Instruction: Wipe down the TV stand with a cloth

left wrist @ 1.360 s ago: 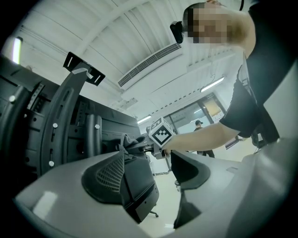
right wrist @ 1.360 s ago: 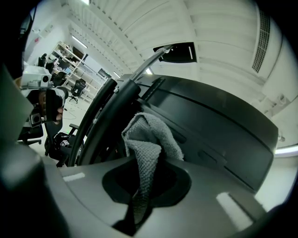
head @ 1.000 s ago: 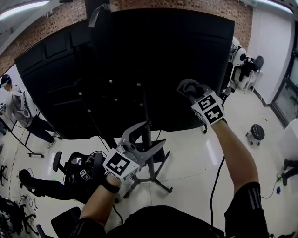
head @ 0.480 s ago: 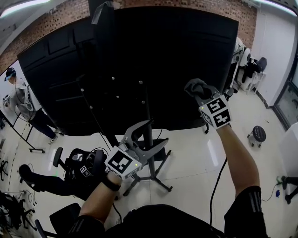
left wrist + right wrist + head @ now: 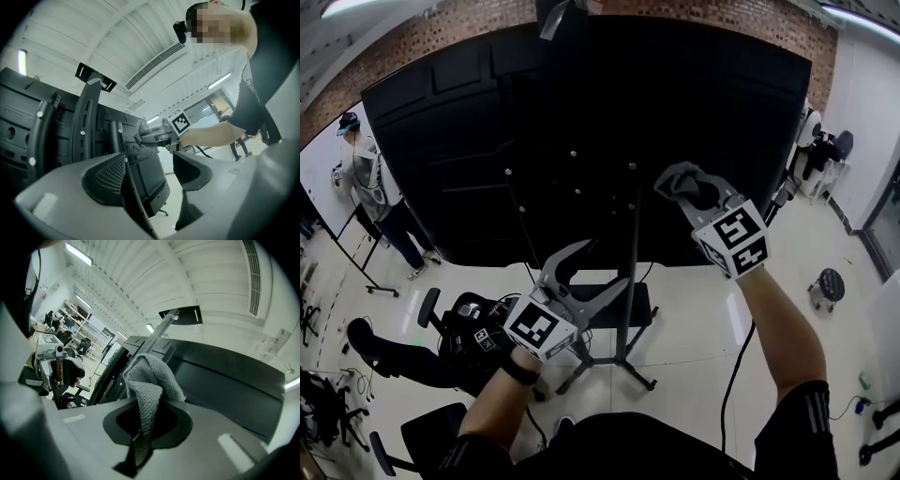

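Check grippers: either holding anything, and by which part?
Right gripper pinches the grey cloth by one bunched end; the rest pokes past the jaws. Left gripper is open, empty.

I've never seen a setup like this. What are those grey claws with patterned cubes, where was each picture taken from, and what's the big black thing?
There is no robot: a person holds a two-jaw gripper in each hand, and the cubes are part of them. One picture comes from a camera on the person's head; the other two from cameras riding on each gripper, looking along its jaws. The black thing is the back of a TV on its stand. The right gripper pinches a grey cloth close to it; the left gripper stands open, holding nothing.
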`<action>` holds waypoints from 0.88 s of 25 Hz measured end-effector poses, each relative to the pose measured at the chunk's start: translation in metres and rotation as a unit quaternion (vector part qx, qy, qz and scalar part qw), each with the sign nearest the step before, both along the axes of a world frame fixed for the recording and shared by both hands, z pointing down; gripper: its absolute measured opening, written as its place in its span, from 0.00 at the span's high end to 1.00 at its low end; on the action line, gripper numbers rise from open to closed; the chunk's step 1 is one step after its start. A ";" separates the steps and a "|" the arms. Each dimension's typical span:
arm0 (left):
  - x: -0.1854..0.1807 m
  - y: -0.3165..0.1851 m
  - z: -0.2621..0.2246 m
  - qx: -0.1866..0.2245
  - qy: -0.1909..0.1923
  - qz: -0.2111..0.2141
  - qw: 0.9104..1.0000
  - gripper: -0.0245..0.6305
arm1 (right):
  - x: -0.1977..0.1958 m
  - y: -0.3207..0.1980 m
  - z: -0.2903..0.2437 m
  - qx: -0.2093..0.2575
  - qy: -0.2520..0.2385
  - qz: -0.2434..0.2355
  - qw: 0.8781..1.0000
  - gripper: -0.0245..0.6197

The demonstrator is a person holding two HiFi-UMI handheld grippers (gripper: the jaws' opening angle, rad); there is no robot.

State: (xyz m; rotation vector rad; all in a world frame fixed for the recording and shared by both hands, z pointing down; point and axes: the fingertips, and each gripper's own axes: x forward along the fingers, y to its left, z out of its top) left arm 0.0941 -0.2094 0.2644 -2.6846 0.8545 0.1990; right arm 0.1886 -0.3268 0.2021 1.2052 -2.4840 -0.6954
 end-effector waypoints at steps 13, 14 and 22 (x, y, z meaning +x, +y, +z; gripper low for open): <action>-0.144 0.006 -0.018 0.014 0.007 -0.052 0.999 0.44 | -0.205 0.058 -0.021 -0.098 -0.154 -0.168 0.969 0.92; -0.157 0.006 -0.018 0.012 0.011 -0.056 0.998 0.44 | -0.220 0.061 -0.020 -0.112 -0.171 -0.178 0.962 0.92; -0.236 0.019 -0.032 0.025 0.038 -0.066 0.997 0.45 | -0.312 0.062 -0.007 -0.230 -0.314 -0.228 0.892 0.92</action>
